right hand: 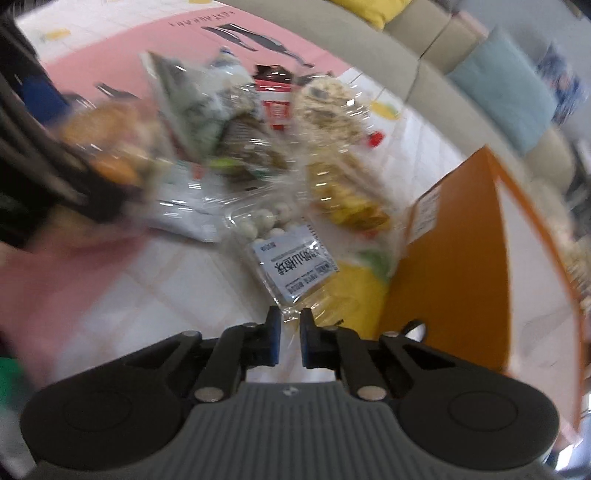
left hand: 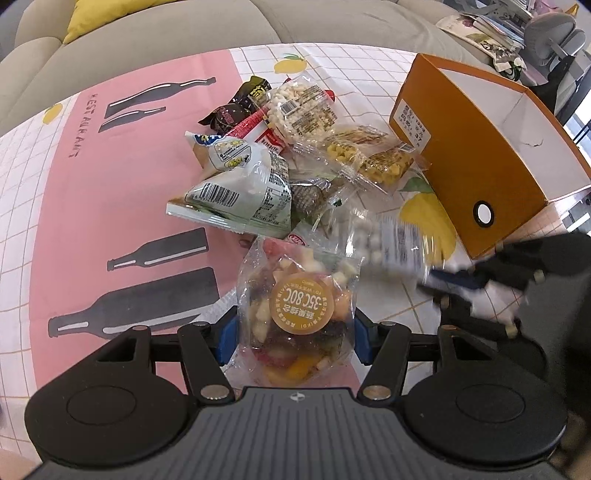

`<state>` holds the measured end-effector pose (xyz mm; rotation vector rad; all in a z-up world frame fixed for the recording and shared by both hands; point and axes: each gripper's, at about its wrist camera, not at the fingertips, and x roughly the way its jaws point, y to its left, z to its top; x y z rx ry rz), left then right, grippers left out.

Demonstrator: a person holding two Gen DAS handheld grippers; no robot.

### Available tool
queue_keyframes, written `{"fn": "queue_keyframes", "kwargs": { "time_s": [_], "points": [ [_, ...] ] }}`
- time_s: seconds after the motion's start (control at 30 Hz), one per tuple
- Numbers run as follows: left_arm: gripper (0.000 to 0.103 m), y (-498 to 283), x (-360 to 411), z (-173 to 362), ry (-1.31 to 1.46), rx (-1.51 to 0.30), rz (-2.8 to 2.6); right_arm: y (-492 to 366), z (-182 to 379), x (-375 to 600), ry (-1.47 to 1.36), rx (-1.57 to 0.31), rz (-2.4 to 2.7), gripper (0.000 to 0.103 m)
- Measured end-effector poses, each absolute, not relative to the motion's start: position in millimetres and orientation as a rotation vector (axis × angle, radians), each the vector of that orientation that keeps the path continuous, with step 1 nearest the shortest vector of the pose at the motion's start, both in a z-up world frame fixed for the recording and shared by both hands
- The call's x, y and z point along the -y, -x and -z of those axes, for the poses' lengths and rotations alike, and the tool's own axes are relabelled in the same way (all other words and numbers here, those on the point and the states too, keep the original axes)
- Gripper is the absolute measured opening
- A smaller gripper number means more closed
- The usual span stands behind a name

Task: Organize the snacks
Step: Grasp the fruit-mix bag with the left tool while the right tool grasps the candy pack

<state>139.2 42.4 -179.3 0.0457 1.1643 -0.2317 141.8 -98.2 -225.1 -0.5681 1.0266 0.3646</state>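
Left gripper [left hand: 291, 332] tilted downward, clamping fruit bag [left hand: 295, 314].

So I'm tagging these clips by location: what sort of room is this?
Most likely a home living room: a grey fabric sofa with a yellow cushion sits behind a low table under a pink-and-white printed tablecloth, with snack packets piled on it.

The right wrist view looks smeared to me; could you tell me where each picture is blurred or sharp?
Right wrist view: snack pile streaked by motion blur, only the right gripper and white-ball packet fairly crisp. Left wrist view: mostly sharp, blur only around that packet; fisheye bends the orange box.
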Motion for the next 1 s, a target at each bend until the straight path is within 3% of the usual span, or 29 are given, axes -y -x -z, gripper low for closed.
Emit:
{"fn": "queue_keyframes", "kwargs": {
  "time_s": [0.2,0.27,0.33,0.5,0.63,0.73,1.0],
  "points": [
    [0.068,-137,-40,182,-0.066,-1.156,0.237,-130,211,99,0.287,-1.131,-0.469,0.007],
    [0.068,-137,-41,182,-0.066,-1.157,0.239,-128,206,103,0.262,-1.092,-0.476,0.017],
    [0.07,-137,-41,183,-0.069,-1.161,0.237,-128,201,106,0.266,-1.041,-0.464,0.043],
    [0.076,-140,-42,187,-0.065,-1.188,0.233,-143,209,110,0.285,-0.979,-0.496,0.064],
    [0.077,-142,-47,190,-0.042,-1.213,0.236,-157,225,109,0.262,-0.988,-0.51,0.066],
    [0.071,-142,-50,190,-0.001,-1.217,0.243,-163,232,114,0.213,-1.018,-0.514,0.065],
    [0.066,-142,-48,183,0.024,-1.21,0.215,-162,234,115,0.202,-1.022,-0.518,0.057]
  ]
}}
